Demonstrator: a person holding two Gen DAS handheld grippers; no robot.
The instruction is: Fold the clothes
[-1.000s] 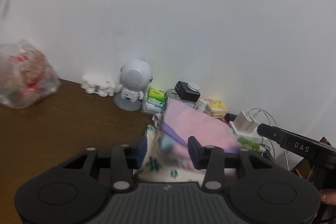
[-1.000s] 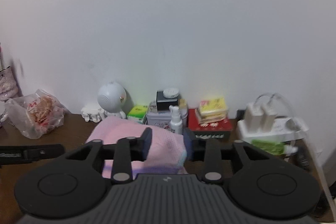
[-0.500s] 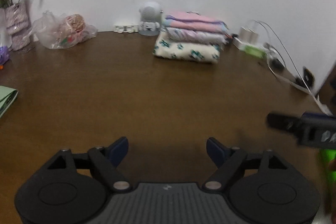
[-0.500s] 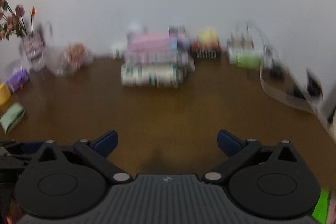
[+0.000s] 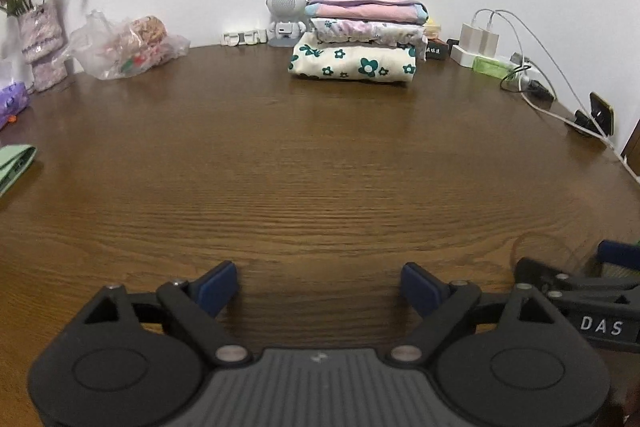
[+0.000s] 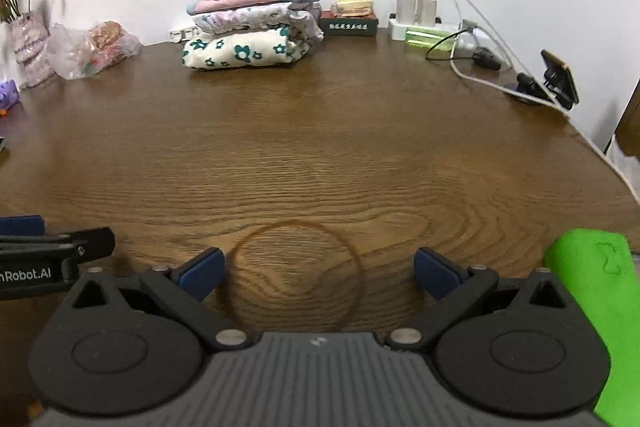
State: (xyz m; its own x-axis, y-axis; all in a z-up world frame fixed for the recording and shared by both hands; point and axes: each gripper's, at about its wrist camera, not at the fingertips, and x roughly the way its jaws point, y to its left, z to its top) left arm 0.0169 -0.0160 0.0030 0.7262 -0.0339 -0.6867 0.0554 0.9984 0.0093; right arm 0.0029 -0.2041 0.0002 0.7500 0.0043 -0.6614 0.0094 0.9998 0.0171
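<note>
A stack of three folded clothes [image 5: 356, 39] lies at the far edge of the brown table [image 5: 312, 163]: a cream one with green flowers at the bottom, a pale floral one, a pink one on top. The stack also shows in the right wrist view [image 6: 248, 27]. My left gripper [image 5: 320, 285] is open and empty over the near table edge. My right gripper [image 6: 318, 271] is open and empty, beside it on the right. A bright green cloth [image 6: 596, 299] lies at the right gripper's right side.
A robot-shaped speaker [image 5: 285, 15], a plastic bag of snacks [image 5: 128, 47] and a vase of flowers [image 5: 40, 39] stand along the back left. Chargers and cables [image 6: 440, 23] and a phone holder [image 6: 552, 79] are at the back right. A folded green item [image 5: 14, 167] lies at left.
Both grippers let go of the pink garment on the stack, opened, and pulled back to the near table edge.
</note>
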